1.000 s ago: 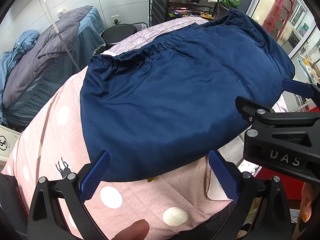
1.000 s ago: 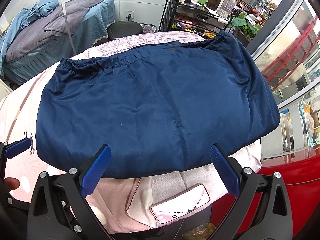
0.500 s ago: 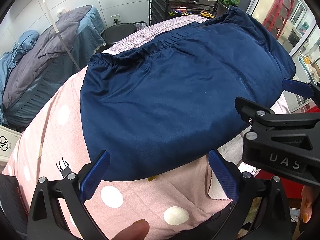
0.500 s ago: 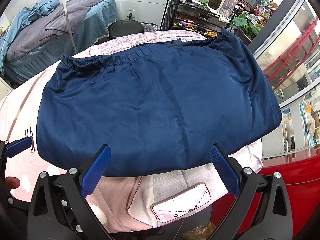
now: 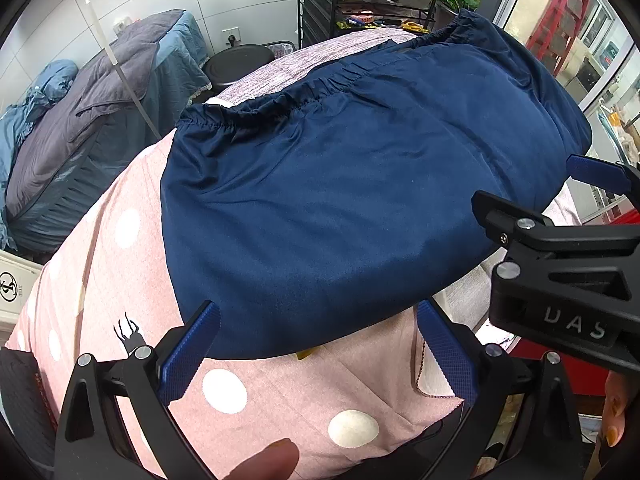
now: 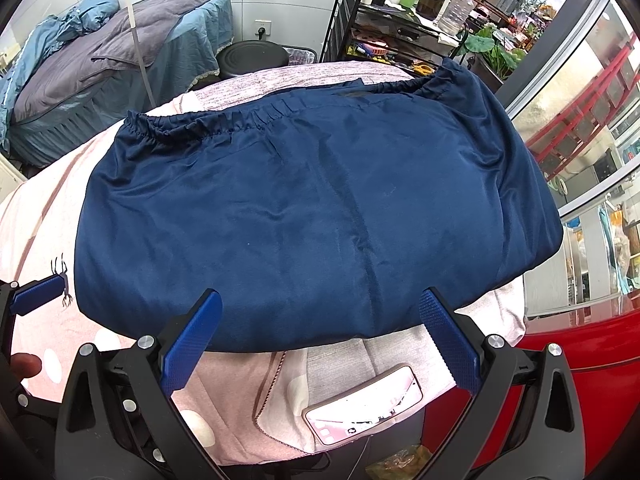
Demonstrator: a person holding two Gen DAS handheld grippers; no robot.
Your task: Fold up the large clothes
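Navy garment [image 6: 312, 216] lies flat on the pink polka-dot cover [image 5: 120, 264], both claws [image 5: 316, 344] [image 6: 320, 332] released at its near hem; next up, probably pinching that edge.

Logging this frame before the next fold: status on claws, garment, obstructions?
Left claw open, right claw open, both empty at the near hem. Navy garment flat on pink cover. Phone lies near the front edge.
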